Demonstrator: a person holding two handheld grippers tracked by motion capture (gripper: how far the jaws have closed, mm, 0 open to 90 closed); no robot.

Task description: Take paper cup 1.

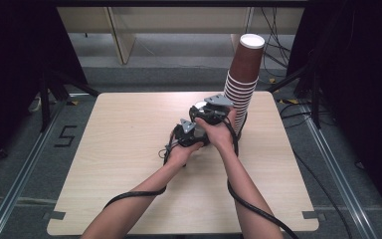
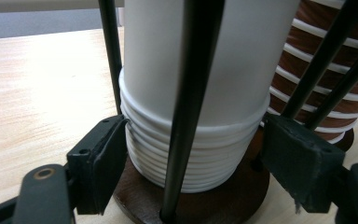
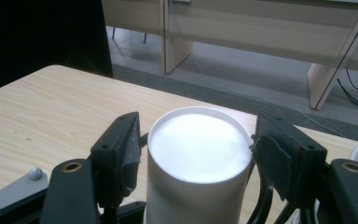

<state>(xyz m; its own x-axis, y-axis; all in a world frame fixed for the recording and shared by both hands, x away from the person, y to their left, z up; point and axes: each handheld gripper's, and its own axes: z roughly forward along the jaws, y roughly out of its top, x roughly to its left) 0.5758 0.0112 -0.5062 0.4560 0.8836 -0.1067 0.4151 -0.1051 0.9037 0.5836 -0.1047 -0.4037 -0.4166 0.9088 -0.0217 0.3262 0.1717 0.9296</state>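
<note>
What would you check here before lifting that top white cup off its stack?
1. Right gripper astride the top white cup, fingers beside its upper wall: ok.
2. Right fingers actually pressing the cup: cannot tell; slight gaps seem to show.
3. Left gripper low around the white cup stack, ready to hold it down: ok.
4. Left fingers touching the rims: one looks in contact, the other apart; not ok.
5. Black holder rods clear of the lift path: cannot tell.
6. Brown cup stack standing clear beside: ok.
</note>
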